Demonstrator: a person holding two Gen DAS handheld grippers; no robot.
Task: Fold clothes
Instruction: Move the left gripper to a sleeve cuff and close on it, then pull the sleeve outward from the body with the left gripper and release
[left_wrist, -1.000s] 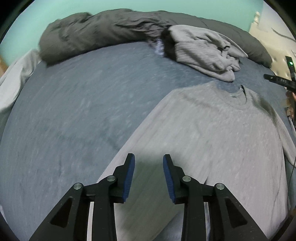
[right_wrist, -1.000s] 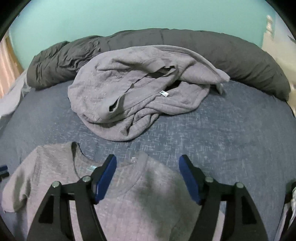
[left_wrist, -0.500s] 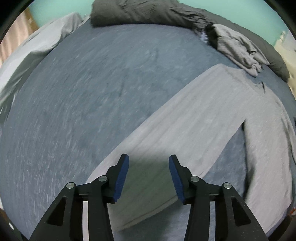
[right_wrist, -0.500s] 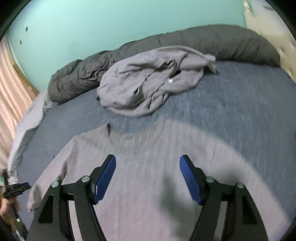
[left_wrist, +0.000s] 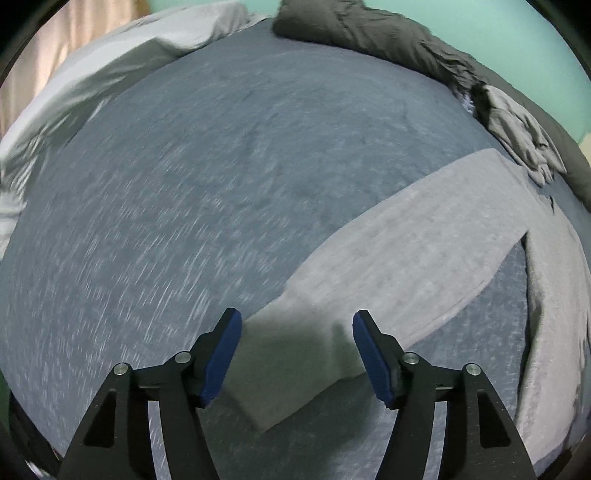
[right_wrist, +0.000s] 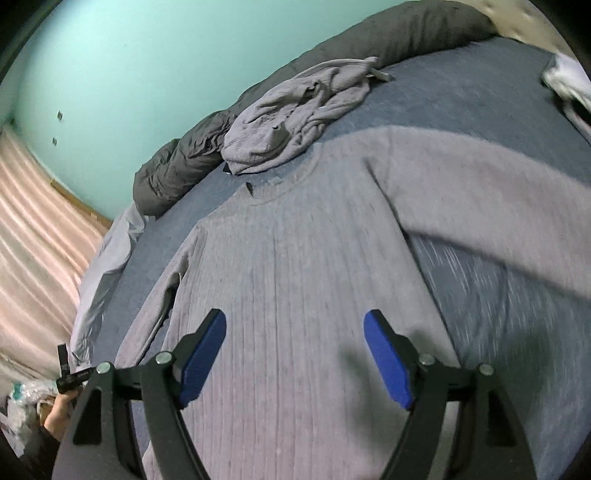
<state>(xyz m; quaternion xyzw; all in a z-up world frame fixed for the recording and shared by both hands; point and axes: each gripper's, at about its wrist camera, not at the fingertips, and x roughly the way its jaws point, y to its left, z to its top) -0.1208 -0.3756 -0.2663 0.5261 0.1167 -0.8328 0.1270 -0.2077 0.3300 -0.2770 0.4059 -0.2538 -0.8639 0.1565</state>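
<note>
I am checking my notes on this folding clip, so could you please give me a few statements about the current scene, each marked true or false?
1. The left gripper is open, with nothing between its pads. True.
2. The grey sweater lies crumpled in a ball. False: it is spread flat on the blue bedsheet, neckline away from the camera.
3. The sweater's sleeve cuff lies just ahead of the left gripper. True.
4. The right gripper is clamped on the sweater's hem. False: it is open above the sweater's body, holding nothing.
5. A second grey garment lies bunched beyond the sweater's neckline, against the dark duvet. True.
</note>
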